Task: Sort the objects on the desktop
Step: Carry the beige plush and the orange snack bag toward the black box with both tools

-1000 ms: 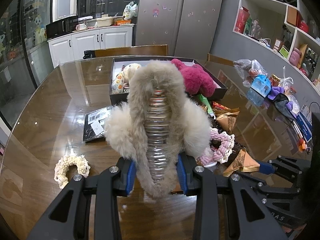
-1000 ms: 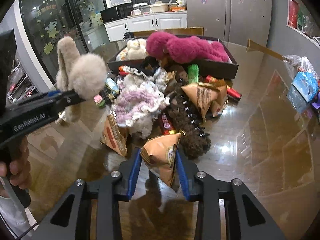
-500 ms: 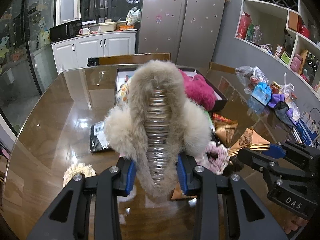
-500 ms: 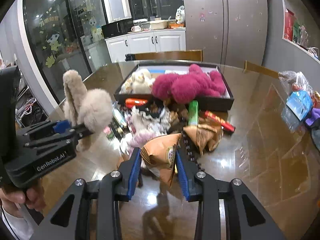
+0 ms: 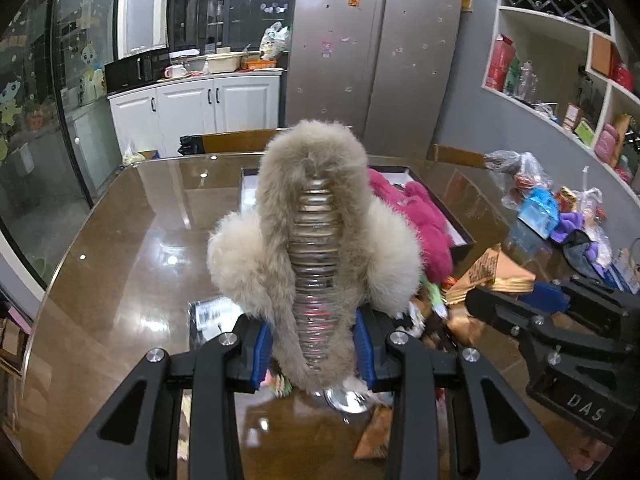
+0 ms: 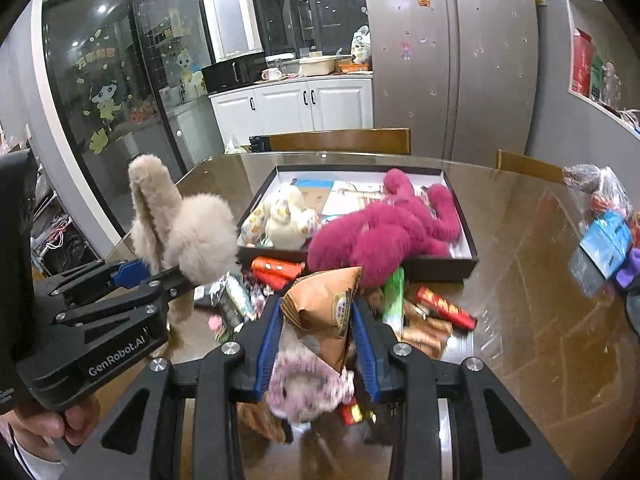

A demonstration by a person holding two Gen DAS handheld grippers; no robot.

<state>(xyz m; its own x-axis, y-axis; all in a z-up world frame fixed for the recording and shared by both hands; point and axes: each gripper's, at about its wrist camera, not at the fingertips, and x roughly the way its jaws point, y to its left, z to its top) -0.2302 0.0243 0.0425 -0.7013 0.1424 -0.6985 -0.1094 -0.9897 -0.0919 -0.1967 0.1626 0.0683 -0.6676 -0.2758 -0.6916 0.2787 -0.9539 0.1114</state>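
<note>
right now both picks look made and carried: the left gripper (image 5: 314, 344) pinches a beige fluffy hair claw with a silvery ribbed spine (image 5: 316, 240), and the right gripper (image 6: 316, 340) pinches a brown triangular paper snack packet (image 6: 326, 304), both held above the glossy brown table (image 6: 540, 280). next, i judge, each needs carrying to its sorted spot. the shallow black box (image 6: 474, 246) holds a magenta plush toy (image 6: 384, 232) and a cream plush toy (image 6: 286, 220).

Left gripper (image 5: 314, 354): blue pads clamped on a furry hair claw (image 5: 316, 236), pointed forward and down. Right gripper (image 6: 318, 344): pads closed on a tan snack packet (image 6: 324, 304), same downward tilt. Hand (image 6: 44, 426) gripping left handle.
</note>
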